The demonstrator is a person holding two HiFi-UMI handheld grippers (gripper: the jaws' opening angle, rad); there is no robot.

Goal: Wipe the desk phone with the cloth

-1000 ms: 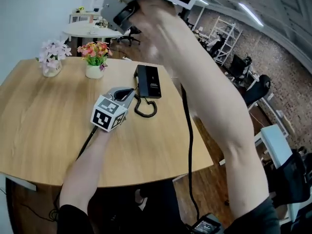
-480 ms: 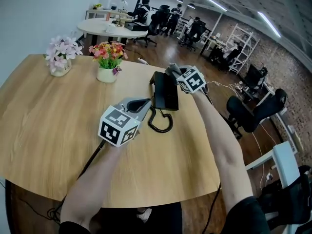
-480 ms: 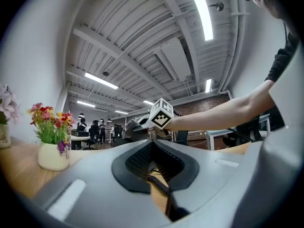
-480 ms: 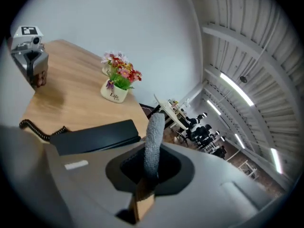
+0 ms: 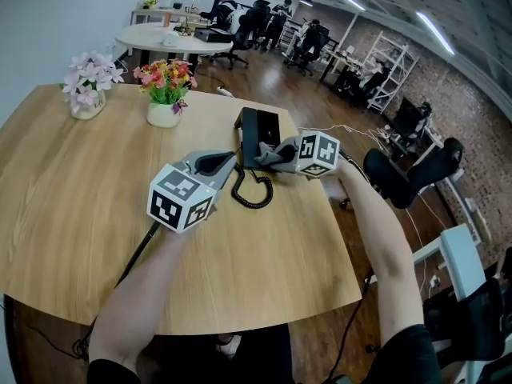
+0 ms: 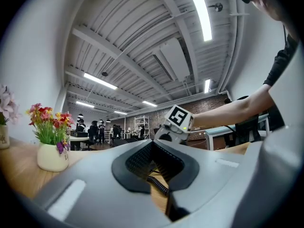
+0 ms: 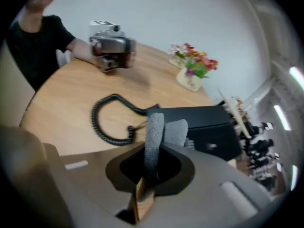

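- The right gripper (image 5: pixel 262 159) has come down from high across the head view to the desk phone (image 5: pixel 259 128); half a second ago it was at the phone's far right edge, and now its tips sit at the phone's near end.
- Its fingers are closed tight on the cloth (image 7: pixel 153 136), a grey fold standing up between them; in the right gripper view the fold sits right in front of the black phone body, though whether it actually touches there is not clear.
- The left gripper (image 5: pixel 222 161) has barely shifted; it hovers just beside the coiled cord (image 5: pixel 250 192), on the phone's near-left side.
- Its fingers are drawn together and hold nothing; only a sliver of desk and cord shows through between them.
- The phone lies flat on the wooden desk (image 5: pixel 72 206), towards its far right edge, with the flower pot (image 5: pixel 164 114) near it to the left and the pink flowers (image 5: pixel 86 82) further off.
- Judgement: the cloth has only now reached the phone, so wiping is at its start and most of the top looks untouched; the phone is not pinned down and may slide under a stroke.
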